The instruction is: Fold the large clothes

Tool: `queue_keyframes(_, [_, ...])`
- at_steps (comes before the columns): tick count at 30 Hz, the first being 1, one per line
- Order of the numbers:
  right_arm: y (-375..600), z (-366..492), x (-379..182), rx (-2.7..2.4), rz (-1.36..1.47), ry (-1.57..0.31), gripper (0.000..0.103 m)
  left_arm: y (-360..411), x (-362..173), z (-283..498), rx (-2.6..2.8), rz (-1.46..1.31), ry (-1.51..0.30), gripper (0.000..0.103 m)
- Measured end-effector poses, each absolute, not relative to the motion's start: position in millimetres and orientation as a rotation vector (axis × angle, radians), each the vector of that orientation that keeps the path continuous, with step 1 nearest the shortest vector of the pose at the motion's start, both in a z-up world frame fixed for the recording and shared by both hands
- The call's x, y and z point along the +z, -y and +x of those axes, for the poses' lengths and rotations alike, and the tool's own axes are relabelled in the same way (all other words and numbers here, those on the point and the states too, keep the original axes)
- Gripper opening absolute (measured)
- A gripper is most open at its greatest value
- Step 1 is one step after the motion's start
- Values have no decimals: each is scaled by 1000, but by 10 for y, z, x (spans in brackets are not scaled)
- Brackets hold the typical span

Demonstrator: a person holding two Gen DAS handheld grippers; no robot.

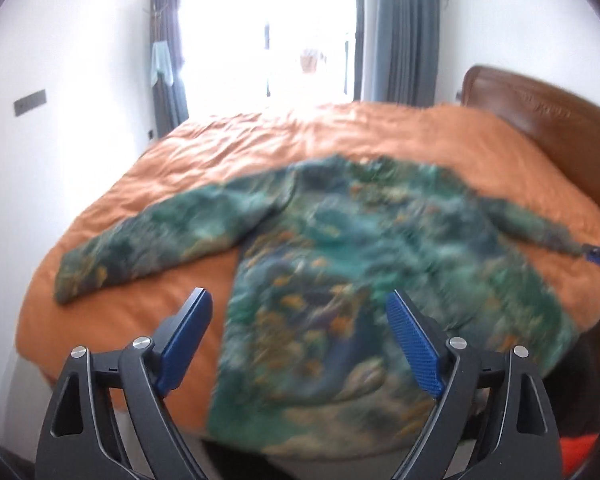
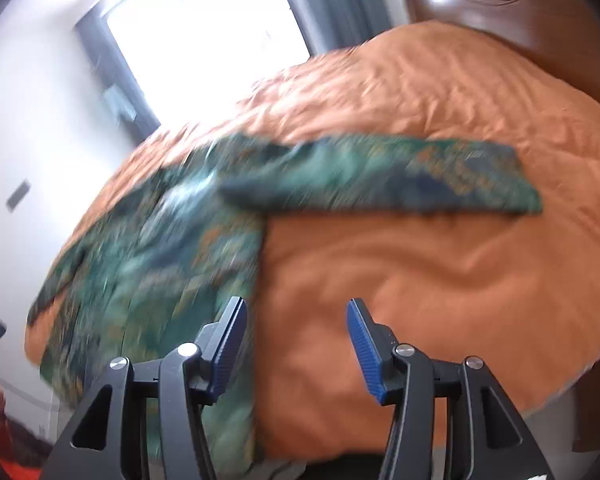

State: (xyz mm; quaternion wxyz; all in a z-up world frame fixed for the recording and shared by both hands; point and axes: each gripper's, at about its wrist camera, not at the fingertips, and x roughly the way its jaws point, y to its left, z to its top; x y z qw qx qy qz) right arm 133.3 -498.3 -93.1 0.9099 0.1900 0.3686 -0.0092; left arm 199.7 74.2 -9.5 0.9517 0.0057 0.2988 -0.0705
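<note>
Bedspread [image 1: 260,152], orange and rumpled, fills my left wrist view, and a green patterned long-sleeved top [image 1: 340,248] lies spread flat on it, sleeves out to both sides. My left gripper [image 1: 300,304] hangs above the hem, jaws wide apart, holding nothing. In my right wrist view the top [image 2: 152,264] lies left, one sleeve [image 2: 380,176] stretched rightward across the bedspread [image 2: 440,280]. My right gripper [image 2: 296,312] is open and empty over the top's side edge.
</note>
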Motion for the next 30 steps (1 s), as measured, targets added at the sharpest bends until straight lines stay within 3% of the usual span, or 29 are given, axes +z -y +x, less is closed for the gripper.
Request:
queue_keyframes(1, [5143, 1410, -926, -43, 420, -735, 65, -664, -57, 2009, -153, 3, -592, 91])
queue_keyframes(9, [6430, 1865, -1715, -281, 891, -665, 65, -87, -125, 2067, -201, 44, -634, 91])
queue_keyframes(13, [6914, 1950, -1990, -399, 1112, -544, 65, -33, -216, 2055, -189, 32, -687, 91])
queue_keyframes(14, [6989, 1955, -2080, -418, 1167, -522, 63, -28, -227, 2048, -181, 29, -694, 91])
queue_keyframes(15, [7053, 1953, -2157, -431, 1213, -494, 41, -33, -236, 2032, -173, 29, -699, 91])
queue_keyframes(16, [7102, 1952, -2188, -432, 1224, -482, 13, -35, -237, 2018, -163, 33, -703, 91])
queue_keyframes(20, [6951, 1722, -1843, -423, 1081, -391, 9, -51, -245, 1960, -150, 49, -684, 91])
queue_keyframes(23, [6934, 1814, -1993, -475, 1008, -552, 9, -34, -319, 2052, -155, 44, -718, 91])
queue_keyframes(25, [6929, 1791, -1975, -482, 1013, -540, 9, -29, -322, 2084, -137, 33, -723, 91])
queue_keyframes(30, [6412, 1836, -1082, -404, 740, -426, 9, -114, -296, 2027, -139, 3, -686, 91])
